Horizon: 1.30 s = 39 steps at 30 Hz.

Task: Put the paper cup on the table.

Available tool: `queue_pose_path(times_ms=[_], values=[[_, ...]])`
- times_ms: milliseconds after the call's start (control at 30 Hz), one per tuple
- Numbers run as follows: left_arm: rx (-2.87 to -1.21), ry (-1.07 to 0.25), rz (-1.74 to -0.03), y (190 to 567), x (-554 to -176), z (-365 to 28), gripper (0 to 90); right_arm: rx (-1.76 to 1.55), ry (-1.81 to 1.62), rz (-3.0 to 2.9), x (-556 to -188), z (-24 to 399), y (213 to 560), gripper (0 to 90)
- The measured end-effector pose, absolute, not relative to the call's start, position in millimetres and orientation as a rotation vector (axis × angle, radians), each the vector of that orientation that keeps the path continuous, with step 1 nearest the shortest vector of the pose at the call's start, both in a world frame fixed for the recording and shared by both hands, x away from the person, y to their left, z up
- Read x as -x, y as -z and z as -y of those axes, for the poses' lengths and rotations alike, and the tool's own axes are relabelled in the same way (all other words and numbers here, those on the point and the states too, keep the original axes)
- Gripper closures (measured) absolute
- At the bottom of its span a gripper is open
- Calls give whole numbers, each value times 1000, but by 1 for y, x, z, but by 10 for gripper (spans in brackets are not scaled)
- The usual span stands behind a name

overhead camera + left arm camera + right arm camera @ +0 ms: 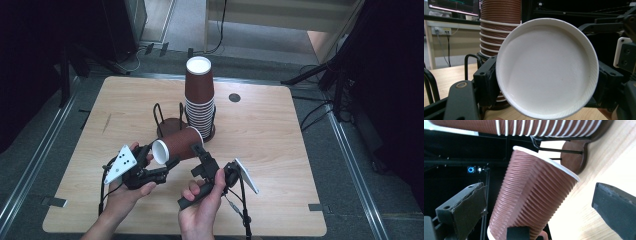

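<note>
The left gripper [159,161] is clamped on a brown ribbed paper cup [176,144], its black jaws pressing either side near the white bottom, which faces the left gripper's camera. The right gripper [199,152] sits just beside the cup's body with its jaws apart, the cup between them untouched. Beyond both, a tall stack of matching cups [199,97] stands in a wire holder [161,119] on the wooden tabletop [270,145].
</note>
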<state>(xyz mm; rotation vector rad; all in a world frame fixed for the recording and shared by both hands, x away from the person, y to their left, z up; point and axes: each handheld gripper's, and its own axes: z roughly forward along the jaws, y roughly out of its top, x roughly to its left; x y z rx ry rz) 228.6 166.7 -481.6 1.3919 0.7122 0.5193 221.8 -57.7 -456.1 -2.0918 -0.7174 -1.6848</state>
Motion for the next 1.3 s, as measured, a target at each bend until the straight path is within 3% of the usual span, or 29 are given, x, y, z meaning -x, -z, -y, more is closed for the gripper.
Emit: queue_pose_path(times_ms=[1300], values=[[-1427, -515, -655, 487, -224, -155, 233, 1931, 1513, 439, -256, 51, 485, 63]])
